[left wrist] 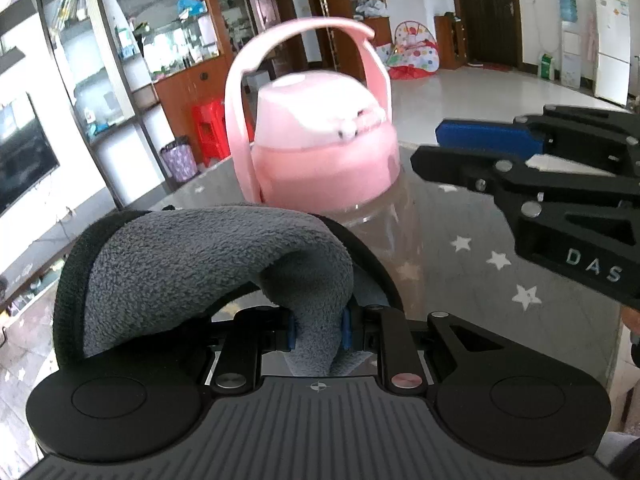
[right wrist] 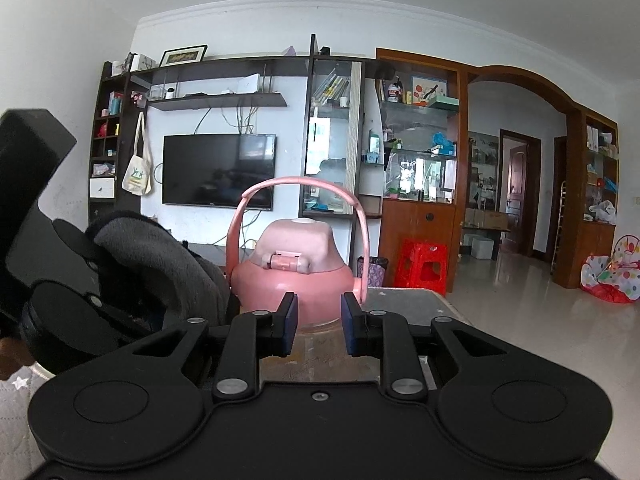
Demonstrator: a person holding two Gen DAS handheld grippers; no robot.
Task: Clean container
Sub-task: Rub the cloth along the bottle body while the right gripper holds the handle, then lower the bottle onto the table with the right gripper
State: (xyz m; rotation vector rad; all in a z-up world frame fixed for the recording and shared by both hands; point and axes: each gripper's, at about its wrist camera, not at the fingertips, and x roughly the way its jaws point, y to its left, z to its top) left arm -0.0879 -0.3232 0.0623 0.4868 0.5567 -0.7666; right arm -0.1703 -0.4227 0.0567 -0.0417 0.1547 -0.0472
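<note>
A: How were the fingers set?

B: The left gripper had its two blue pads pinched on one grey fleece cloth, which arched up and over to the left. The right gripper had its pads spread apart with nothing gripped; the bottle showed through the gap.

A: How many containers?

B: One. A clear bottle with a pink lid and a single pink loop handle, upright on the table, near its far edge. The cloth sat just beside the bottle on its left; whether they touched, I could not tell.

A: And the table itself?

B: Covered in grey with white stars.

A: The room?

B: One dark television on the wall, shelving around it, one red plastic stool on a pale glossy floor, and one white fridge by the far wall.
</note>
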